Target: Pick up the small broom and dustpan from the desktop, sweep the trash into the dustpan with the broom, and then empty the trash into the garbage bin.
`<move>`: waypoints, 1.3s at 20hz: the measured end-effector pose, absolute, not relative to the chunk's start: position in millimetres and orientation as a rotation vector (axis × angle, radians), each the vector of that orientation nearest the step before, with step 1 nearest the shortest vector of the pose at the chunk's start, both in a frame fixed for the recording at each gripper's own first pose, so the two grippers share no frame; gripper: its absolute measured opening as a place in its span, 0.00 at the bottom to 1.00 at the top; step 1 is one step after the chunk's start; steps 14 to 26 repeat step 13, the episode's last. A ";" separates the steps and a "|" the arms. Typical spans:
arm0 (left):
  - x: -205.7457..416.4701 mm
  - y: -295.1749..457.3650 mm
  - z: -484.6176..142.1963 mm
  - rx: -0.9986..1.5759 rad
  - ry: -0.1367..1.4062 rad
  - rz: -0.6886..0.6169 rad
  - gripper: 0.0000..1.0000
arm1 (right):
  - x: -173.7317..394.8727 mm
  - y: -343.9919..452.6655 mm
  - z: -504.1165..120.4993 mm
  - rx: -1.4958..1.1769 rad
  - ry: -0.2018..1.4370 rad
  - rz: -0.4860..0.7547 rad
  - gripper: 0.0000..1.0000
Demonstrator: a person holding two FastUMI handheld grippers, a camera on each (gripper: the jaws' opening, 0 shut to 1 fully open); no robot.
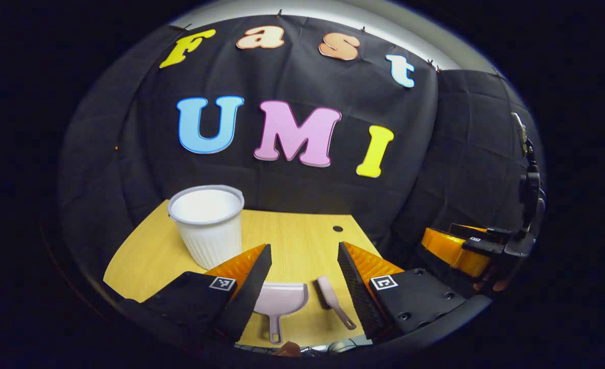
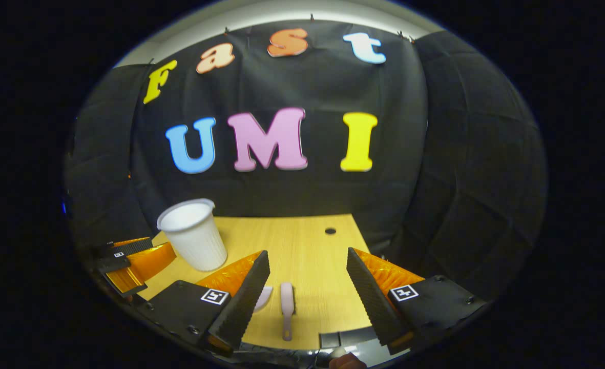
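Wooden desk [image 1: 302, 241] fills the lower middle of both views, small dark hole [image 1: 337, 228] in it toward 1 o'clock. White ribbed bin [image 1: 208, 225] stands upright on the desk at 10 o'clock, open top, nothing seen inside. Left gripper [image 1: 304, 266] hangs above the desk, fingers wide apart, holding nothing; dustpan [image 1: 280, 302] lies flat between them at 6 o'clock, handle toward the camera. Broom [image 1: 333, 300] lies just beside the dustpan at its 3 o'clock, apart from it. Right gripper [image 2: 307, 274] also spread open and empty, above the broom [image 2: 287, 307]; dustpan edge [image 2: 264, 297] peeks past its left finger. No trash can be made out on the desk
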State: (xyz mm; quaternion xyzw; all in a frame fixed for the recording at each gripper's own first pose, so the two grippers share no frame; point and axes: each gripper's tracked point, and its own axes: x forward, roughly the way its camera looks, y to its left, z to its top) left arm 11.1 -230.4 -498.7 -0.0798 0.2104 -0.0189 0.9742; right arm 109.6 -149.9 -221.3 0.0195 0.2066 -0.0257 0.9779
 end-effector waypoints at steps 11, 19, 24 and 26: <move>11.6 -234.8 -483.7 -0.139 0.127 0.033 0.77 | 126.3 -120.2 -97.9 0.025 0.068 0.068 0.96; 8.9 -229.3 -481.2 -0.161 0.144 0.031 0.76 | 129.0 -116.0 -90.0 0.006 0.045 0.072 0.96; 8.9 -229.3 -481.2 -0.161 0.144 0.031 0.76 | 129.0 -116.0 -90.0 0.006 0.045 0.072 0.96; 8.9 -229.3 -481.2 -0.161 0.144 0.031 0.76 | 129.0 -116.0 -90.0 0.006 0.045 0.072 0.96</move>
